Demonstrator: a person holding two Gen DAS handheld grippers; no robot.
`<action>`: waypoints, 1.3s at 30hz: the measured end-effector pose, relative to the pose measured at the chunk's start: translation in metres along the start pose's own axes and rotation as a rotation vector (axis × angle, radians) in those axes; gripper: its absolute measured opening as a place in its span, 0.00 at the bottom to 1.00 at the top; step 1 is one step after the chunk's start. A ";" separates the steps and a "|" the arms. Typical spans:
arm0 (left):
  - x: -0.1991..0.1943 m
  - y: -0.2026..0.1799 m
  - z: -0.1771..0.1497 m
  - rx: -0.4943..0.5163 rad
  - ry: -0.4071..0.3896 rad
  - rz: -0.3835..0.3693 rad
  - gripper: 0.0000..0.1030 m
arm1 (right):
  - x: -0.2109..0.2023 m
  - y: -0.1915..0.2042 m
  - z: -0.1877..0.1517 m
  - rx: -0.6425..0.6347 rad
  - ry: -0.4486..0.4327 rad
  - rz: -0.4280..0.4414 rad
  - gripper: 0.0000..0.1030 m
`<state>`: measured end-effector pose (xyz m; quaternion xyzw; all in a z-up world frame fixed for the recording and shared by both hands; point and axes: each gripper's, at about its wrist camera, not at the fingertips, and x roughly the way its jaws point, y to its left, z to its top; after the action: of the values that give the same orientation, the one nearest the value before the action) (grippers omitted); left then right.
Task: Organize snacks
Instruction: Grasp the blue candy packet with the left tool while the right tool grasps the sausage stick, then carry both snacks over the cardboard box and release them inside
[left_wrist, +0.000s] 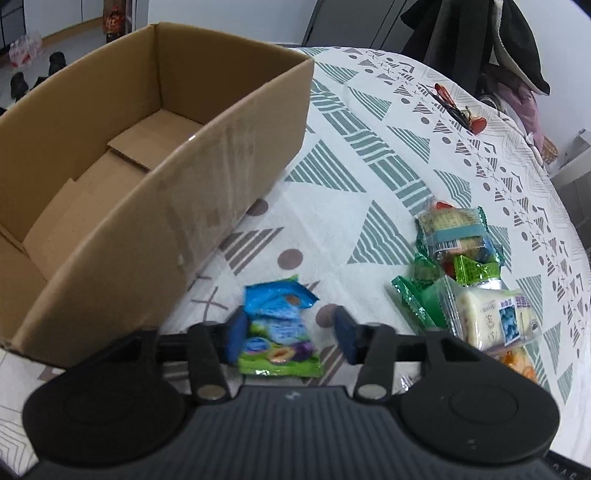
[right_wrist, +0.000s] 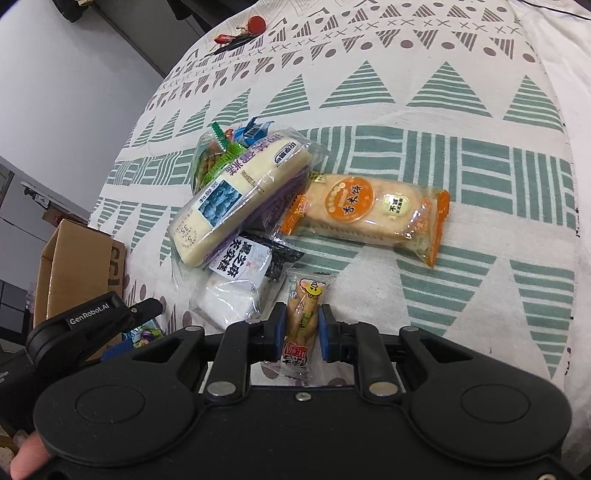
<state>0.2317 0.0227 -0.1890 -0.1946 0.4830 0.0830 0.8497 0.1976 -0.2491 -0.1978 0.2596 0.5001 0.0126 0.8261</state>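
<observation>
Snacks: loose pile (right_wrist: 236, 206) on patterned tablecloth (right_wrist: 443, 110), right of cardboard box (left_wrist: 110, 155), which stands open and bare inside, likely the destination.
Left gripper (left_wrist: 291, 334): jaws wide, straddling blue-green packet (left_wrist: 277, 325); only the left pad seems to touch it.
Right gripper (right_wrist: 300, 332): jaws narrow, pressed on slim clear snack pack (right_wrist: 301, 321), apparently for lifting.
Hidden: packet's lower end under gripper body; pile's bottom items overlapped; labels partly unreadable.

The tall cardboard box (left_wrist: 155, 155) walls off the desk's (left_wrist: 332, 206) left side; right of it lies bare cloth, then the snack pile (left_wrist: 458, 266) crowds the passage.
</observation>
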 end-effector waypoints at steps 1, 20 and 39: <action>0.001 0.001 0.000 -0.001 0.005 -0.011 0.28 | -0.001 -0.001 0.000 0.001 -0.001 0.002 0.18; -0.055 -0.004 -0.004 0.032 -0.052 -0.106 0.23 | -0.024 0.003 0.000 -0.005 -0.059 0.058 0.18; -0.114 0.018 0.011 0.026 -0.105 -0.092 0.23 | -0.063 0.074 -0.009 -0.132 -0.138 0.179 0.18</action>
<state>0.1750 0.0487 -0.0912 -0.2008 0.4292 0.0478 0.8793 0.1763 -0.1992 -0.1164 0.2484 0.4150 0.1016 0.8693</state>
